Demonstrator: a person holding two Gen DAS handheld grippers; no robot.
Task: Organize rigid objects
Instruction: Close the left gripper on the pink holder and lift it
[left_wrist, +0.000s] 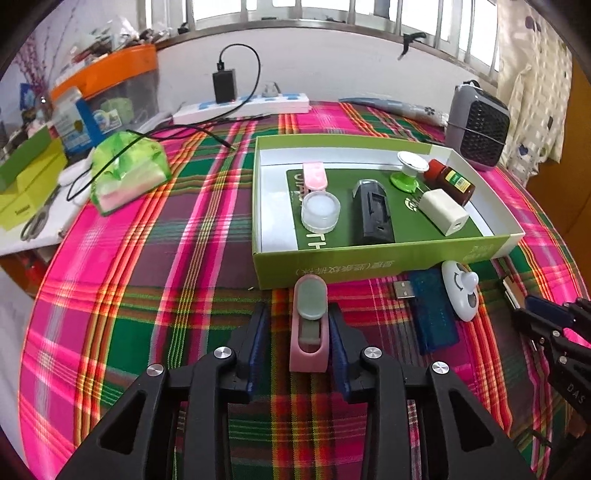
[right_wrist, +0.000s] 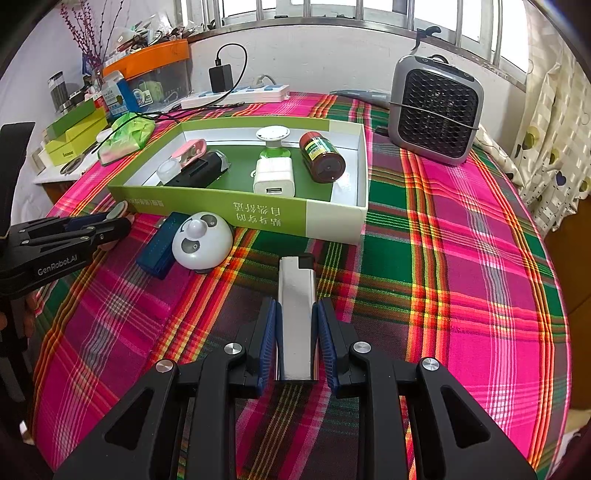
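Two items are in hand at once, both just in front of the green box (left_wrist: 388, 258) on the plaid tabletop (right_wrist: 461, 258). The left gripper (left_wrist: 299, 332) has its fingers (left_wrist: 258, 332) around a pink clip (left_wrist: 309, 332); the right-hand pad touches its side while a slight gap shows on the other side, so I cannot tell whether the pinch is firm. The right gripper (right_wrist: 295, 332) has its fingers pressed onto the flat sides of a silver lighter (right_wrist: 296, 314), pinching it squarely.

To do this step well, I judge the left fingers should settle evenly on both flanks of the clip before any lift, then carry it over the near wall of the box to a bare patch of the green liner, clear of the black case (left_wrist: 373, 210) and the white charger (left_wrist: 445, 212). The lighter should clear the same wall without tilting.

Both items run lengthwise away from their cameras, long axes aimed at the box: the clip's rounded pale end leads, and the lighter's black-capped end leads. A blue USB stick (left_wrist: 432, 314) and a white panda-faced gadget (left_wrist: 461, 295) lie beside the box wall, not yet put away.
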